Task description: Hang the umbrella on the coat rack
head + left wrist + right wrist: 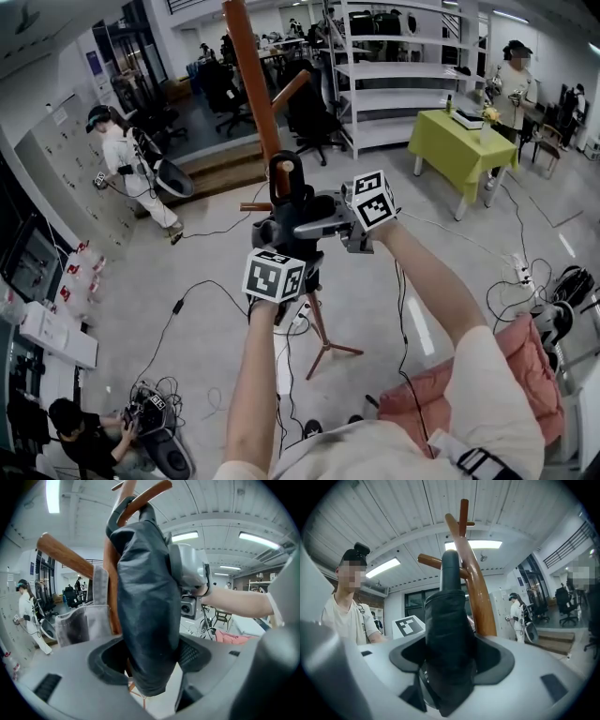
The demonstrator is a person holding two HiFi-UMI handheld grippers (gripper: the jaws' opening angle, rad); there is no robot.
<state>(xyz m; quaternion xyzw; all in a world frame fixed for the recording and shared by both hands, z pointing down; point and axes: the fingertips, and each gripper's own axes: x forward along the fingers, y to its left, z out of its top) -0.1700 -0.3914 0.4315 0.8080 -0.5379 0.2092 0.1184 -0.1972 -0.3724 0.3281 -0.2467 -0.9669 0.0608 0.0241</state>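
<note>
A folded black umbrella (292, 230) hangs against the brown wooden coat rack (249, 75), its looped handle (284, 176) over a peg. In the left gripper view the handle (123, 509) hooks a peg (151, 491) and the dark canopy (147, 602) fills the space between my jaws. My left gripper (150, 665) (281, 248) is shut on the umbrella's lower part from below. My right gripper (450, 667) (314, 223) comes in level from the right. Its jaws stand wide with the umbrella (447, 630) between them, narrow gaps at each side. The rack's pole (480, 597) rises just behind.
A grey bag (79, 620) hangs on the rack beside the umbrella. The rack's tripod feet (328, 347) stand among floor cables. A green table (459, 141) and white shelving (394, 84) are at the back right. People stand at left (131, 169) and far right (514, 89).
</note>
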